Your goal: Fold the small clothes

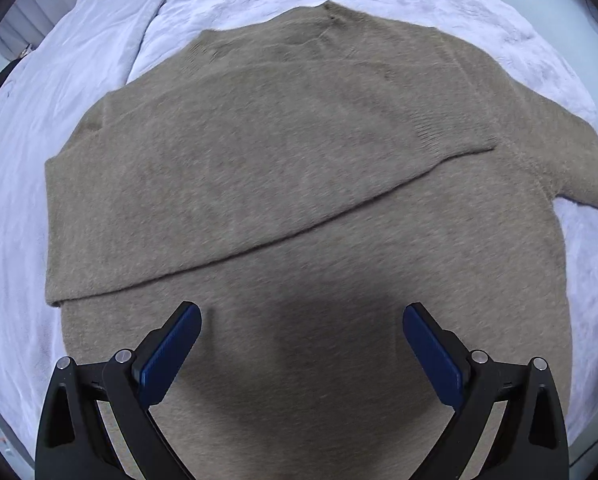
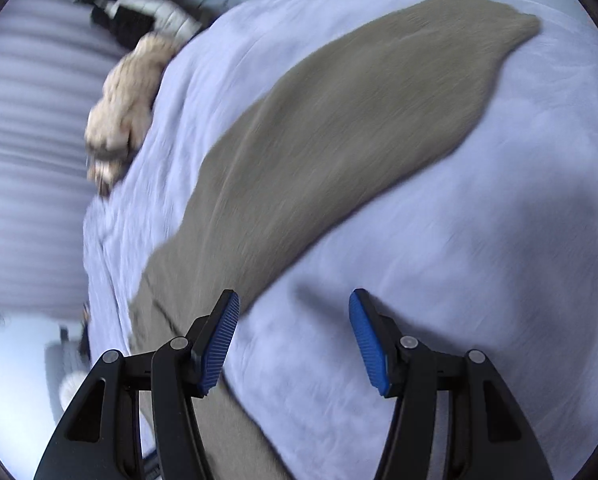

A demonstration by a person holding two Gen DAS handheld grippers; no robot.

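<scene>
While the left gripper (image 1: 301, 322) points straight down over the tan sweater (image 1: 299, 168), its jaws stand spread wide with nothing between them, and only the sweater's fuzzy body lies under the gap, darkened by a shadow. The sweater lies flat on the bed (image 1: 59, 128), which is covered by a pale lavender blanket. One sleeve (image 1: 259, 184) is folded across the body, its ribbed cuff (image 1: 451, 134) ending toward the sweater's right side, and the fold's lower edge runs as a slanted line over the torso. In the right wrist view the right gripper (image 2: 293, 312) tilts down over bare blanket just beside the sweater, its jaws parted and empty. The other sleeve (image 2: 339, 120) stretches out away from the body across the blanket, its end close to the bed's far edge. This view is blurred. A cream fluffy bundle (image 2: 127, 108) sits at the bed's edge, well apart from the sweater, with dark and white items (image 2: 139, 12) beyond it.
</scene>
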